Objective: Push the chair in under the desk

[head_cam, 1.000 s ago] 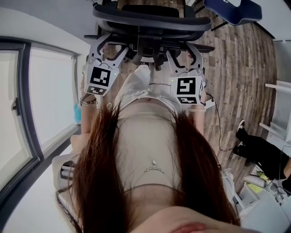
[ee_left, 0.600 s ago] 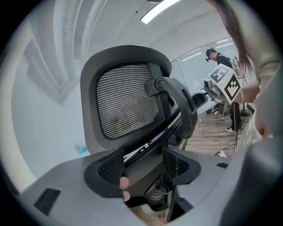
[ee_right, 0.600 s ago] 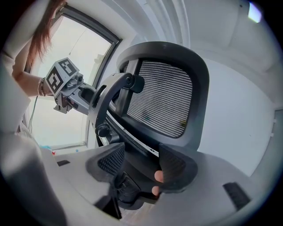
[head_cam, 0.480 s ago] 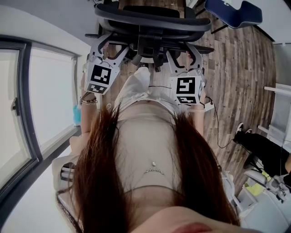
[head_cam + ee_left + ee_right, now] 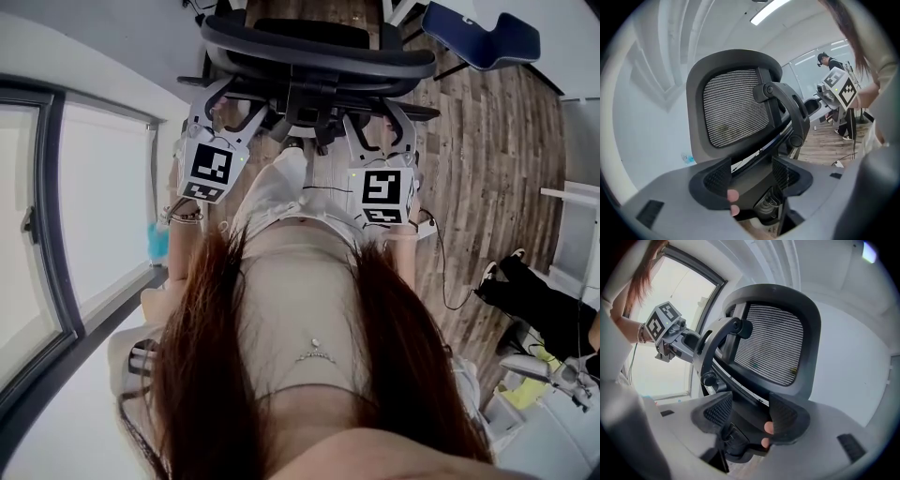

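A black office chair (image 5: 319, 52) stands right in front of me at the top of the head view, its back towards me. Its mesh backrest (image 5: 733, 110) fills the left gripper view, and the backrest (image 5: 771, 350) also fills the right gripper view. My left gripper (image 5: 228, 105) is up against the left side of the chair's back, jaws open. My right gripper (image 5: 382, 117) is at the right side, also open. In each gripper view the dark lower frame of the chair lies between the spread jaws. No desk is clearly in view.
A glass window wall (image 5: 84, 216) runs along my left. The wooden floor (image 5: 487, 159) stretches to the right, with a blue seat (image 5: 483, 28) at the top right. A person in black (image 5: 548, 314) sits at the right edge, and a cable (image 5: 448, 272) trails over the floor.
The chair and both grippers have shifted slightly away from me, up in the head view. The person at the right has moved their legs.
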The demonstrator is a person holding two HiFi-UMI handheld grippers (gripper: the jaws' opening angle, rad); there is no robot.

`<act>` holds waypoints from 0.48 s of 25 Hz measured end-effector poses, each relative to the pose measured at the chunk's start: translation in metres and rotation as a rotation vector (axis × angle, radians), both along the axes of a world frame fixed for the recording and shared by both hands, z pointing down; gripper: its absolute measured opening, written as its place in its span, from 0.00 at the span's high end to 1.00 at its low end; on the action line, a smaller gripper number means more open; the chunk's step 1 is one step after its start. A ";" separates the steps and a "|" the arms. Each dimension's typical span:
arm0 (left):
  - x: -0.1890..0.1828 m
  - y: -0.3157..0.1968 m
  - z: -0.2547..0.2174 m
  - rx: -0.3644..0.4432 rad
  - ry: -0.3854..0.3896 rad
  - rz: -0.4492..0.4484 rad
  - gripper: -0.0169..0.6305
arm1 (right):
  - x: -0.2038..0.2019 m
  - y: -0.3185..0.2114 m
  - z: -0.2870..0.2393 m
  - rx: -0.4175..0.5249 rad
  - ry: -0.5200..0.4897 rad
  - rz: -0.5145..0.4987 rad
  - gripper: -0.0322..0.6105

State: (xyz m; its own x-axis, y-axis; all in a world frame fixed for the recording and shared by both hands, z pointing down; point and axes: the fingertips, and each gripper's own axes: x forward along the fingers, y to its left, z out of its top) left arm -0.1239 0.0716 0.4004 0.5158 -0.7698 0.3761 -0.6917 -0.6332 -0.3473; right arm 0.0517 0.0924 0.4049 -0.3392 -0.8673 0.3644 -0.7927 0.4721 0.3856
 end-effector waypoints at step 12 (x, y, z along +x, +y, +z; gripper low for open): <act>0.001 -0.009 0.003 0.005 0.000 -0.007 0.57 | -0.001 -0.009 0.001 0.028 -0.010 -0.012 0.56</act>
